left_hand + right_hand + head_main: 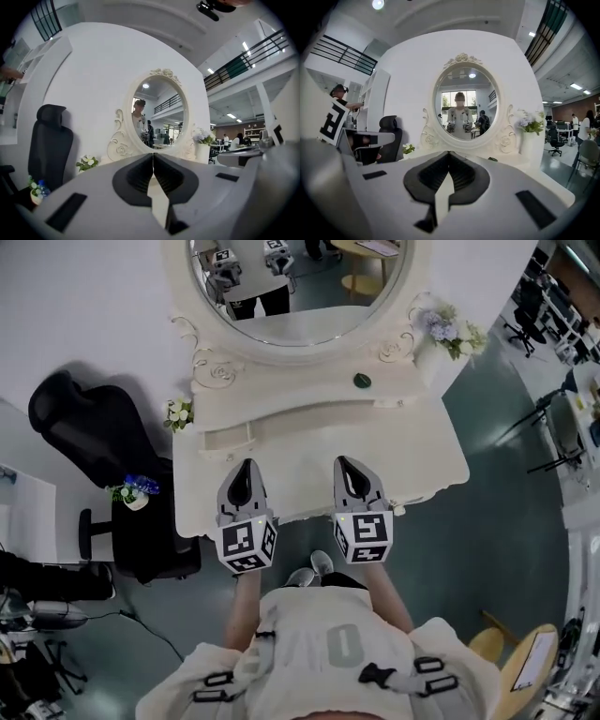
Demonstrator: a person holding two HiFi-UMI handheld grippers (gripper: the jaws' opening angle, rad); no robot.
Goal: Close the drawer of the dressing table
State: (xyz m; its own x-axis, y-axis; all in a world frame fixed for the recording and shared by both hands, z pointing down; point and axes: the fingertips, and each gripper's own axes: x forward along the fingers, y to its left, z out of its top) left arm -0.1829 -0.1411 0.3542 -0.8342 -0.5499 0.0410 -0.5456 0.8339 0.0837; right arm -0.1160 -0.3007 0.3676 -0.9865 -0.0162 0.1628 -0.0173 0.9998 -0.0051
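Observation:
The white dressing table [412,460] with its oval mirror [309,320] stands right in front of me. Both grippers hover side by side over its front edge, pointing at the mirror. My left gripper [246,465] is shut, tips touching, with nothing between them. My right gripper [343,463] is also shut and empty. From above, the tabletop hides the drawer front. In the left gripper view the shut left gripper [153,154] faces the mirror [157,112]. In the right gripper view the shut right gripper [449,153] faces the mirror [461,108], which reflects the person holding both grippers.
A black office chair [98,423] stands left of the table, with a small flower pot [136,491] on its seat. A small flower pot [178,413] sits at the table's left end, a flower vase [450,329] at its right. A small dark object [362,381] lies on the raised shelf.

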